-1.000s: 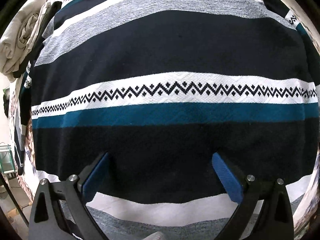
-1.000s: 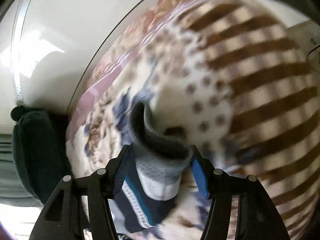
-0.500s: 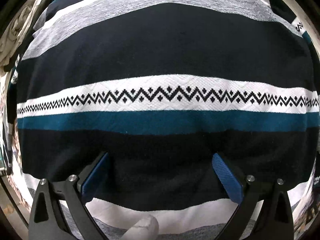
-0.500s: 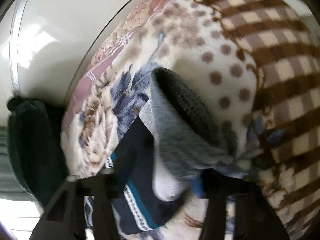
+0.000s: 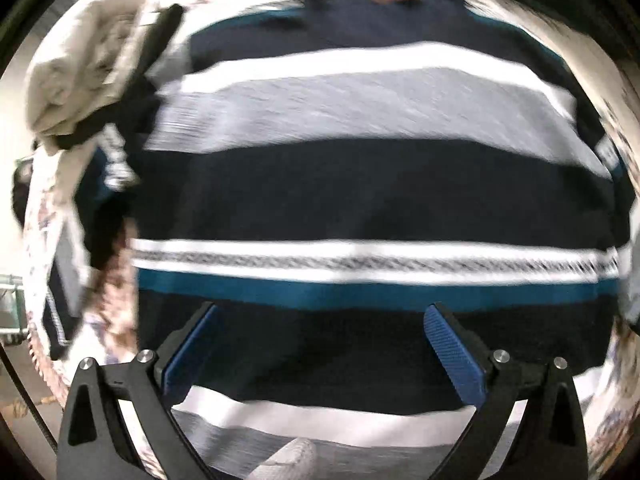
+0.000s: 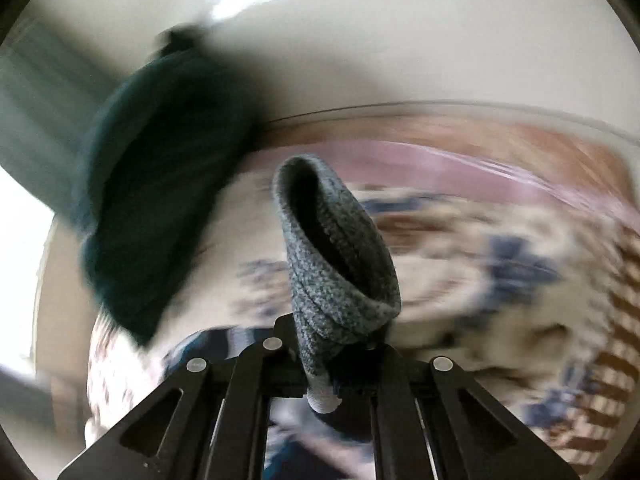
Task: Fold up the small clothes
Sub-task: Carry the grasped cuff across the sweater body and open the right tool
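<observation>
While the striped sweater (image 5: pixel 360 184) is lying spread on the patterned blanket (image 6: pixel 500 264), we are seeing the left gripper (image 5: pixel 320 344) hovering over it, fingers wide apart. The right gripper (image 6: pixel 340 344) is pinching the sweater's grey ribbed cuff (image 6: pixel 340 264), which is standing upright.

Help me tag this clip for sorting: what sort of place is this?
Probably a bedroom or other home room. A striped sweater lies spread on a floral patterned blanket, a pile of beige clothing sits beside it, and a plain pale wall rises behind.
</observation>
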Available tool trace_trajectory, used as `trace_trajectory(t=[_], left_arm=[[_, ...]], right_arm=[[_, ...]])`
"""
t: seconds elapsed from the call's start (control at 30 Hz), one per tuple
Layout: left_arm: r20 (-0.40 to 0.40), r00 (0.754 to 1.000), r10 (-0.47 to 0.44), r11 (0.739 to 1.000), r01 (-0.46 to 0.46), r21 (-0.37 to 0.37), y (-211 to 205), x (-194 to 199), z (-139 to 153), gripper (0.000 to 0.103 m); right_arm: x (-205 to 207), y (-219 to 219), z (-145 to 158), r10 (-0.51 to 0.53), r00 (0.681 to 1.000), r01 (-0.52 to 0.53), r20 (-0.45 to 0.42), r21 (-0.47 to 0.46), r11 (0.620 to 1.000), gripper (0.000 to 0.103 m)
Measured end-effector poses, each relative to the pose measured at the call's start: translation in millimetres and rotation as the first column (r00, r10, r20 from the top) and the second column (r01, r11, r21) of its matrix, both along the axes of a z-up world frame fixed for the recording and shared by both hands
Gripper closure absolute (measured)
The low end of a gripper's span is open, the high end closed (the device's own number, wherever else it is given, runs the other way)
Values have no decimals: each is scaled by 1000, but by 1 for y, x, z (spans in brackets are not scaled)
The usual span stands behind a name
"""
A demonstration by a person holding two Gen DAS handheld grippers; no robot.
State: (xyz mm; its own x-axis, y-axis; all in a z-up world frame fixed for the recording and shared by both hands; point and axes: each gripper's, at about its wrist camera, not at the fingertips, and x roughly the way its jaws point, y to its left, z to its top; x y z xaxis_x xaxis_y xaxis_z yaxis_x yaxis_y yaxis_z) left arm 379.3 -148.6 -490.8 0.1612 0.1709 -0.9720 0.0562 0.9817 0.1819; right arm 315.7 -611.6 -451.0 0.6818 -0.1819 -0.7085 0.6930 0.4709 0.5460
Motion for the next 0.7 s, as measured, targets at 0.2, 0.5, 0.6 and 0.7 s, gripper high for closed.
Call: trace_trajectory(t=[0.2,0.5,0.6,0.7], left_arm=[[55,980,190,981,-192,36,101,30,8,0],[53,897,439,895,-441,61,248,12,3,0],[41,878,476,876,-478,69,289,0,-6,0],[45,865,499,862,-502,71,315,-8,-10,0]], right_arm=[[120,136,36,380,925,-379,17,-46,924,95],[242,436,-41,799,586,-807,-132,-15,590,96],[252,508,-76,843,498,-862,-202,-11,506,96],[255,548,-105,850,457,-881,-263,1,474,96]])
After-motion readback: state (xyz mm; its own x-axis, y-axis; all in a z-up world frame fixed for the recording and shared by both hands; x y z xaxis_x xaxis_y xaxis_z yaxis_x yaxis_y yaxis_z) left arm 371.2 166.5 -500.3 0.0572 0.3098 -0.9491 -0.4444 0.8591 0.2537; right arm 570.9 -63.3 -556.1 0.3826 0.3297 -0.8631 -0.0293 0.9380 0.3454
